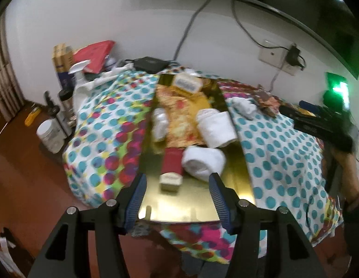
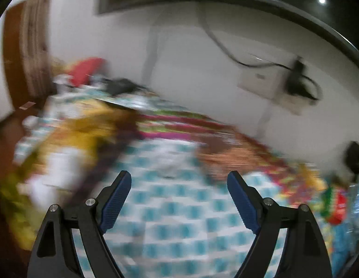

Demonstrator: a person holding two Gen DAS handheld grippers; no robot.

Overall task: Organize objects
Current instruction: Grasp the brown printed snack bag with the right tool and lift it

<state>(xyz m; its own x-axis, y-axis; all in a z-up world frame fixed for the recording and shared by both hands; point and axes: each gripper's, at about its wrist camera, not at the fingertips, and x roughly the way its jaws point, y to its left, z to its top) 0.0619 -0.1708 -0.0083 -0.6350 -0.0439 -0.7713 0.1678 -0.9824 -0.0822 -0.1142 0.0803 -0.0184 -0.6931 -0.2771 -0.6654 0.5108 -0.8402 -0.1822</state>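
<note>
On the dotted cloth (image 1: 279, 153), a gold tray (image 1: 235, 166) holds seemingly rolled socks (image 1: 202, 162).

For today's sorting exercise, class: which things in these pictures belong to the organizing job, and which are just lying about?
Part of the job:
gold tray
rolled white towels
red and white box
left hand-held gripper, open

Lying about:
spray bottle
white jar
red packet
wall socket

The right gripper (image 2: 178, 180), black with blue ribbed pads, hangs with jaws spread wide and empty above a white cloth with teal dots (image 2: 179, 220). Heavy blur smears a yellow patterned tray (image 2: 86, 125) on the left.
</note>
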